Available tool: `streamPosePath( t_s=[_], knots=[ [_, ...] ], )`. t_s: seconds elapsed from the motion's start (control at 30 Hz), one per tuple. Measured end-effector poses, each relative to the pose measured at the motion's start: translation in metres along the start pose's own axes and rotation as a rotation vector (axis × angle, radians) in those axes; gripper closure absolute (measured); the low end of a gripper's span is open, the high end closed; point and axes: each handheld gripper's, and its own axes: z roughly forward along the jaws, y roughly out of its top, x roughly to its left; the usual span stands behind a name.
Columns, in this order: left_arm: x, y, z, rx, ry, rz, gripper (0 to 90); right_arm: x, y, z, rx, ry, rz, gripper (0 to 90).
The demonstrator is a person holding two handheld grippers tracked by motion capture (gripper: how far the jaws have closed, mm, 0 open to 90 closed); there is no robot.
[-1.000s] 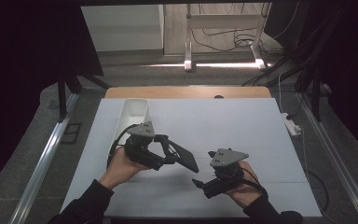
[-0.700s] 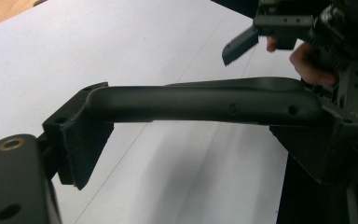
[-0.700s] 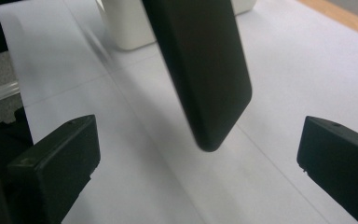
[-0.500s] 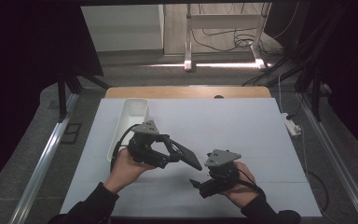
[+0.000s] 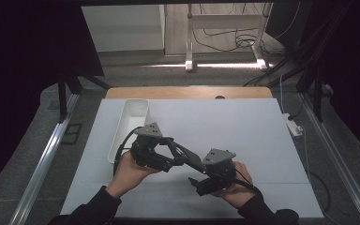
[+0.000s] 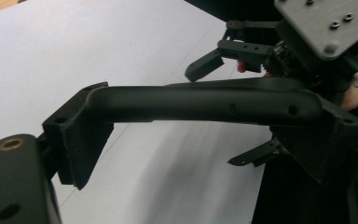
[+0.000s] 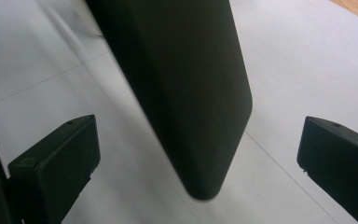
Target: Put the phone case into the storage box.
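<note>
Your left gripper (image 5: 190,159) sits near the tabletop's (image 5: 243,126) front edge, left of centre, and grasps a black flat bar (image 6: 205,100). In the left gripper view the jaws are clamped on the bar's two ends, and it spans crosswise btwn them. The bar points right, toward your right gripper (image 5: 193,182), which sits just beside it, also near the front edge.

Right gripper view: jaws spread wide apart, released. The bar's rounded end (image 7: 200,140) hangs btwn them, touching neither pad; left pad (image 7: 56,163) and right pad (image 7: 340,158) both stand clear of it, w/ white tabletop visible on each side.

White oblong tray (image 5: 127,129) lies along the tabletop's left edge, just behind your left hand (image 5: 129,171). Right hand (image 5: 236,187) is at the front edge.
</note>
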Motion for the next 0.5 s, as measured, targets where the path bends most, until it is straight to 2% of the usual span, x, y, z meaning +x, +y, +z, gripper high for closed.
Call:
streamPosePath(
  t_s=[0.13,0.3,0.37,0.43,0.47,0.5],
  knots=[
    [-0.0023,0.0007,0.0010,0.000,-0.008,-0.002,14.7,0.0000,0.0008,0.0031,0.004,-0.016,0.003,0.0],
    [-0.0057,0.0022,0.0020,-0.002,-0.019,0.000,14.7,-0.0002,0.0013,0.0048,0.010,-0.041,-0.021,6.3],
    [-0.0071,0.0028,0.0022,-0.004,-0.019,0.001,14.6,0.0003,0.0015,0.0045,0.007,-0.054,-0.029,10.2],
    [-0.0080,0.0036,0.0024,0.000,-0.019,-0.001,14.6,0.0017,0.0012,0.0040,0.006,-0.070,-0.046,18.1],
    [-0.0080,0.0036,0.0024,0.000,-0.019,-0.001,14.6,0.0017,0.0012,0.0040,0.006,-0.070,-0.046,18.1],
    [-0.0089,0.0039,0.0026,-0.001,-0.015,0.000,14.6,0.0039,0.0008,0.0033,-0.001,-0.094,-0.058,24.4]
  ],
)
